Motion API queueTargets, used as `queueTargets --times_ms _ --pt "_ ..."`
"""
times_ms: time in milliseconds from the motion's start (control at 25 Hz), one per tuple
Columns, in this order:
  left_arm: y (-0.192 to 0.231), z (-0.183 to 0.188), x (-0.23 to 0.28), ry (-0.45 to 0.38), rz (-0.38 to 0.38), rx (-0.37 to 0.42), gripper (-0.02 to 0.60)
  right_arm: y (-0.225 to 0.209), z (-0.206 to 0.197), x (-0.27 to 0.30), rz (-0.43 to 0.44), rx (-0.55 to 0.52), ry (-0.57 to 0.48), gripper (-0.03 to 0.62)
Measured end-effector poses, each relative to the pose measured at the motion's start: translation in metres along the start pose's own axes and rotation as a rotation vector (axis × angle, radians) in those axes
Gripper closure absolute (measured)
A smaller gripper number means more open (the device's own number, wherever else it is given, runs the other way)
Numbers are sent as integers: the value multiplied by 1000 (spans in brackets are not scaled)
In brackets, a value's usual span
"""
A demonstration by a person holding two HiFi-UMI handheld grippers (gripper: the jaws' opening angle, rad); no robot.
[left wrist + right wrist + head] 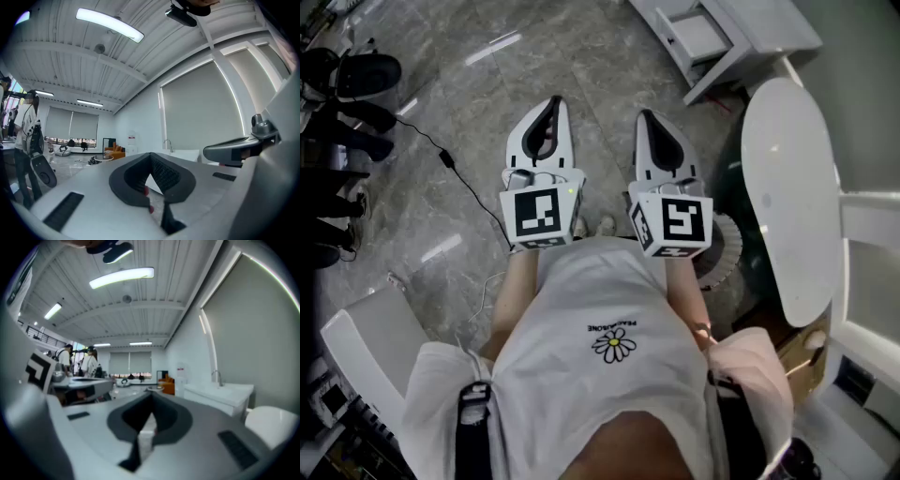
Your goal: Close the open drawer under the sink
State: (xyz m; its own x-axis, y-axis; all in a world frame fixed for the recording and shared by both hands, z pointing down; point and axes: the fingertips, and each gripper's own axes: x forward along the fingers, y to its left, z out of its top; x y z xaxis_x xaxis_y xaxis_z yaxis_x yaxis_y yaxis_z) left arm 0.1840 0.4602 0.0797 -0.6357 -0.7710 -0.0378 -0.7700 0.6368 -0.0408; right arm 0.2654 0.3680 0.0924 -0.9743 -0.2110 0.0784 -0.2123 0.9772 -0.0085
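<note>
In the head view the white sink cabinet (769, 23) stands at the top right, and its drawer (696, 36) is pulled out toward the floor. My left gripper (549, 103) and right gripper (647, 117) are held level side by side in front of the person's body, well short of the drawer. Both are shut with nothing between the jaws. In the left gripper view, the left gripper (151, 155) has its tips together, and the sink counter with faucet (167, 144) lies far ahead. Beyond the right gripper (151, 396), the sink cabinet (220, 394) is at the right.
A white oval tabletop (787, 197) stands close on the right, with a cardboard box (803, 354) below it. A black cable (459, 178) crosses the grey tiled floor. Dark equipment (347, 84) lines the left edge. People (79, 363) stand far off.
</note>
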Motion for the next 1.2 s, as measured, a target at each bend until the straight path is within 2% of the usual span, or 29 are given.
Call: queueTargets --times_ms 320,440,600,840,1200 --pt "5 -3 8 15 6 -15 560 -3 -3 5 10 -11 20 565" --pt "6 -5 11 24 8 -18 560 -3 -7 5 18 17 25 565" --pt "6 -6 16 28 9 -14 560 -11 -5 1 2 76 -17 565" --pt "5 -11 23 42 28 -22 560 -27 -16 -2 -14 105 13 565" --pt "-10 -8 37 8 35 -7 560 -53 -13 -19 -15 94 -27 565"
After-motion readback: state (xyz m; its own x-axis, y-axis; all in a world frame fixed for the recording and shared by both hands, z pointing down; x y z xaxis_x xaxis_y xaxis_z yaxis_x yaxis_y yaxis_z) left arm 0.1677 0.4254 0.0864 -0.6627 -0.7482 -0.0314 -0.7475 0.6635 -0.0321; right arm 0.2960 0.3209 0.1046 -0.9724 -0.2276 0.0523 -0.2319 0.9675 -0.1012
